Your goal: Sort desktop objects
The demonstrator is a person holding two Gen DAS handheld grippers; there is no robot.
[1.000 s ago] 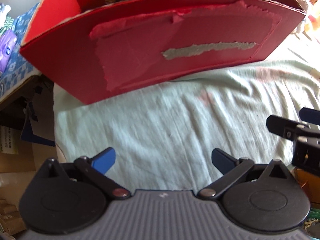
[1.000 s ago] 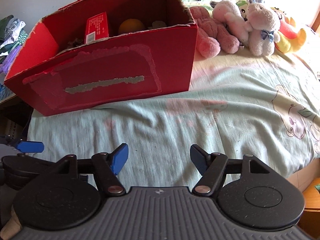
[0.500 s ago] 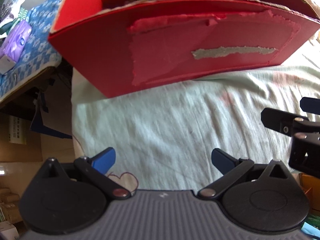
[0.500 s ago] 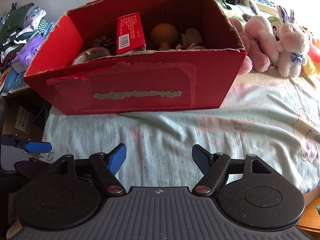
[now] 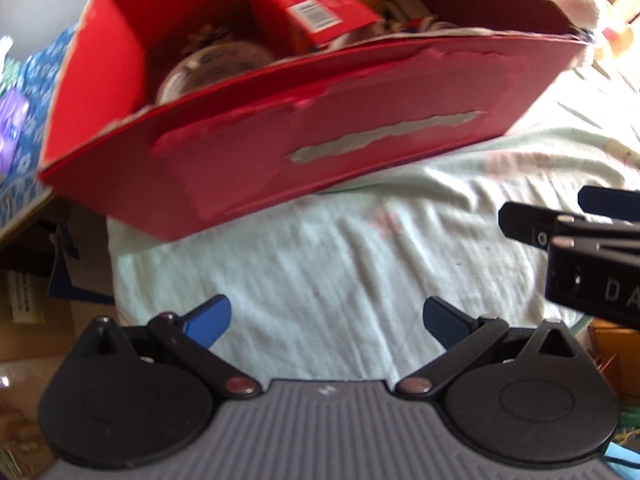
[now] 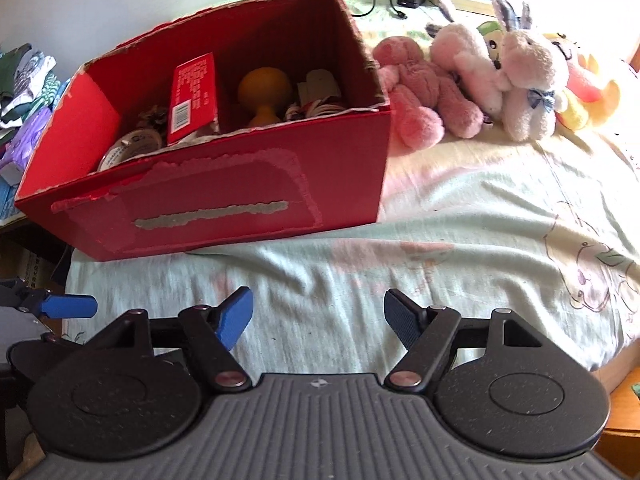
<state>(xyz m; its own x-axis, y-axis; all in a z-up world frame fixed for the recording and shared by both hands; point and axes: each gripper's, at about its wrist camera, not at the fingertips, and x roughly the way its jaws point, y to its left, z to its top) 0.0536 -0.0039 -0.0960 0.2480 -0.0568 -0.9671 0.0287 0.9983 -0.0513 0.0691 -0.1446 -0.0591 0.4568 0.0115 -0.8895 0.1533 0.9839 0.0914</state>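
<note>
Pale bedsheet bears a red box.

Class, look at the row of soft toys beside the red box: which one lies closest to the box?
The darker pink soft toy, right by the box's corner; the paler pink, white rabbit and yellow ones sit further along.

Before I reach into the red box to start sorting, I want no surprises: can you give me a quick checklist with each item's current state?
1. Left tool open and empty: ok.
2. Right tool open and empty: ok.
3. Red box open at the top, contents exposed: ok.
4. Red carton free to lift: cannot tell, it leans among other items.
5. Orange object reachable from above: ok.
6. Bed sheet in front of the box bare for placing items: ok.
</note>
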